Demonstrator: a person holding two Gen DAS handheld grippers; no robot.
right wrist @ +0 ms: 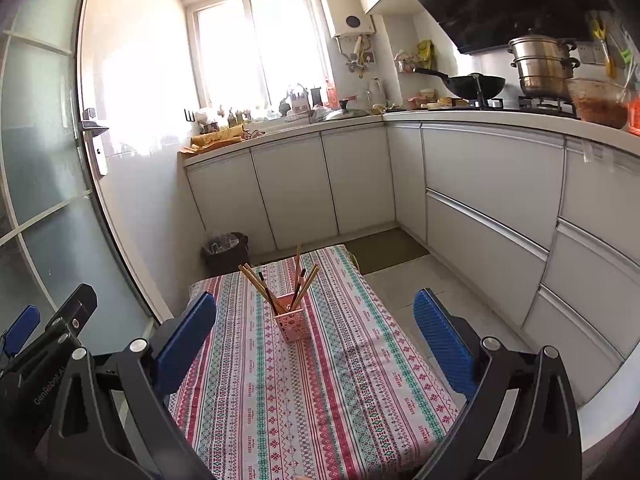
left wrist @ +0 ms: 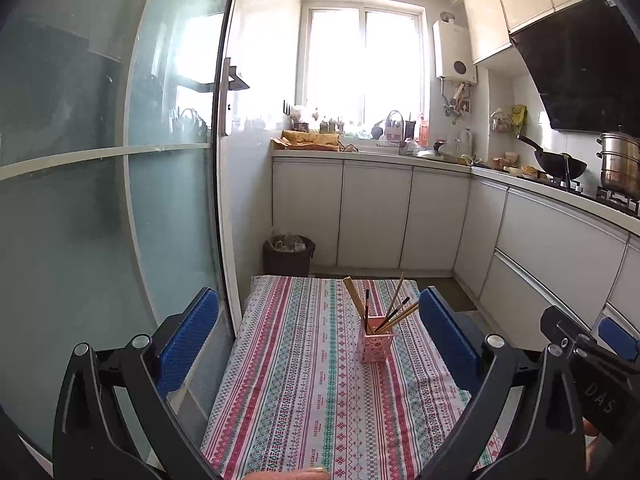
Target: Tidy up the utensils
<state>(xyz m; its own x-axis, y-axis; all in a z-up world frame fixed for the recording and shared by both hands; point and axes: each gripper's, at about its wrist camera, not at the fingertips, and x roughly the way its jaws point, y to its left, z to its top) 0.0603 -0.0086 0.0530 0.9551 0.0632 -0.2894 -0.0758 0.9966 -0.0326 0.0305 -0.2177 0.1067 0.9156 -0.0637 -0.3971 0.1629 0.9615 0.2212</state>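
Note:
A pink perforated holder (left wrist: pixel 375 339) stands upright on a small table with a striped patterned cloth (left wrist: pixel 304 380). Several chopsticks (left wrist: pixel 394 308), light wood and dark-tipped, stick out of it at angles. It also shows in the right wrist view (right wrist: pixel 293 317), with the chopsticks (right wrist: pixel 276 284) and the cloth (right wrist: pixel 320 392). My left gripper (left wrist: pixel 318 322) is open and empty, held above the near part of the table, short of the holder. My right gripper (right wrist: pixel 316 326) is open and empty, likewise short of the holder. Each gripper shows at the edge of the other's view.
A frosted glass door (left wrist: pixel 120 200) stands close on the left. A dark bin (left wrist: pixel 288 256) sits on the floor beyond the table. White cabinets (right wrist: pixel 480 200) run along the back and right, with a wok (right wrist: pixel 472 84) and steamer pot (right wrist: pixel 544 64) on the stove.

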